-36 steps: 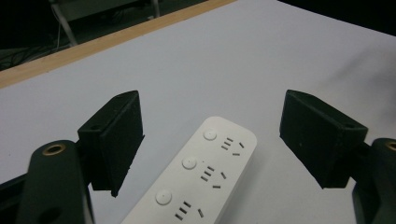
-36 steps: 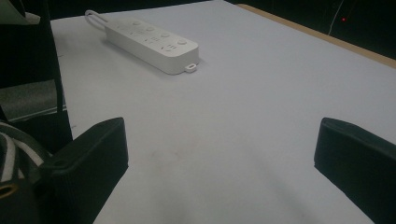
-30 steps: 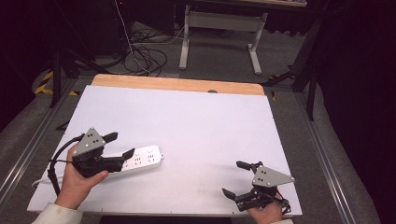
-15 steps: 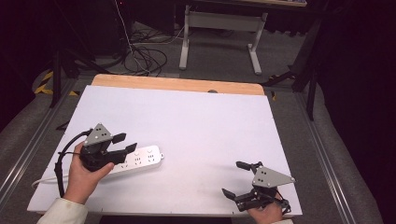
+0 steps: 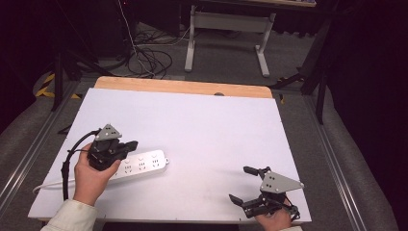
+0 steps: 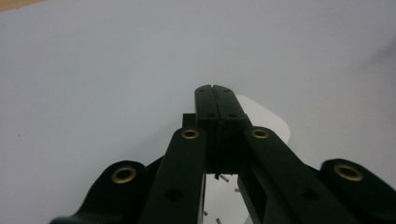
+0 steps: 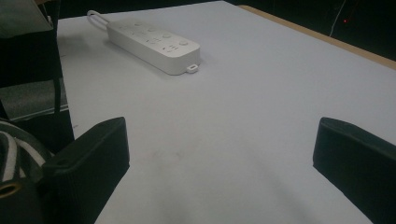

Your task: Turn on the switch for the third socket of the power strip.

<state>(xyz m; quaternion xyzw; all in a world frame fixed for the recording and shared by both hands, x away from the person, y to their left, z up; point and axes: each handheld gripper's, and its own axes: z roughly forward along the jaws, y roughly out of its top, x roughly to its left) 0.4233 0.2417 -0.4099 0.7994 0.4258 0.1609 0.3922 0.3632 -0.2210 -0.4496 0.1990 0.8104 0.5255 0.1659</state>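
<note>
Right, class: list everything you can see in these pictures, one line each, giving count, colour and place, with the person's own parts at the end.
Power strip: one, white, near-left part of the table, under the left gripper.
Power strip's cable: one, white, runs off the strip's left end toward the table's near-left edge.
Table: one, white top with a wooden strip along the far edge.
Floor cables: a tangle, dark, on the floor beyond the table.
Frame with legs: one, pale grey, on the floor behind the table.
Left gripper: one, black, jaws shut together above the strip, having just closed with nothing between them.
Right gripper: one, black, jaws open, near-right edge of the table.
Hands: two, one on each gripper.
</note>
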